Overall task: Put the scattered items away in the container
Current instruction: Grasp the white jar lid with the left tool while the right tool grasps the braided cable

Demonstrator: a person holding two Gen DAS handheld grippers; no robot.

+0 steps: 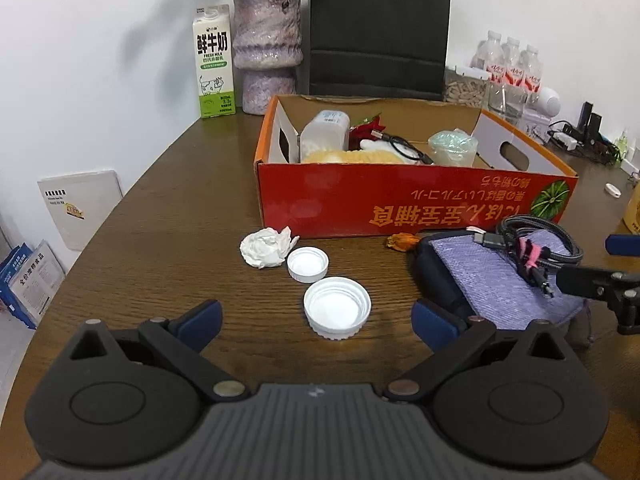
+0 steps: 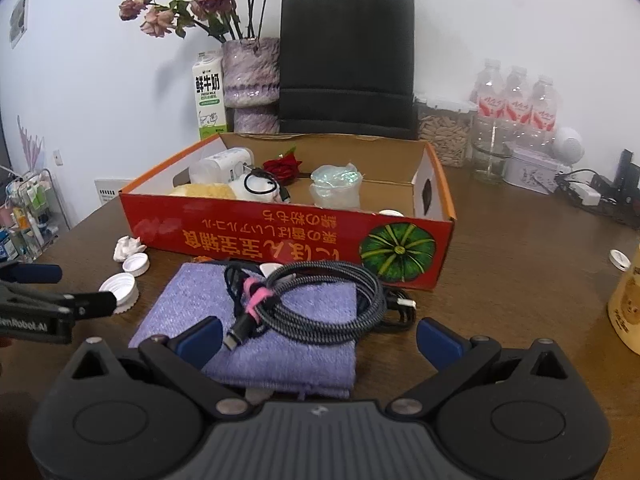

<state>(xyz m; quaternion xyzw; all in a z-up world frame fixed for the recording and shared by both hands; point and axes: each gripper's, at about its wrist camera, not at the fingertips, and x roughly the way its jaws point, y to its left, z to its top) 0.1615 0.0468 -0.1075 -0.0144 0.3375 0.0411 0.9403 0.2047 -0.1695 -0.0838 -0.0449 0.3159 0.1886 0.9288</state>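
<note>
A red cardboard box (image 1: 400,204) (image 2: 256,236) stands on the wooden table and holds a bottle, a red flower, a black cable and a wrapped item. In front of it lie a crumpled tissue (image 1: 266,247) (image 2: 126,249), two white caps (image 1: 337,307) (image 1: 307,264) (image 2: 120,286), and a purple cloth (image 1: 496,280) (image 2: 312,340) with a coiled braided cable (image 1: 536,242) (image 2: 320,300) on top. My left gripper (image 1: 318,322) is open, just short of the nearer cap. My right gripper (image 2: 320,340) is open over the cloth and cable.
Behind the box stand a milk carton (image 1: 213,64), a purple vase (image 1: 267,54) with dried roses, a black paper bag (image 1: 378,28) and water bottles (image 2: 516,100). A yellow container (image 2: 626,304) is at the right edge. A small white lid (image 2: 619,259) lies nearby.
</note>
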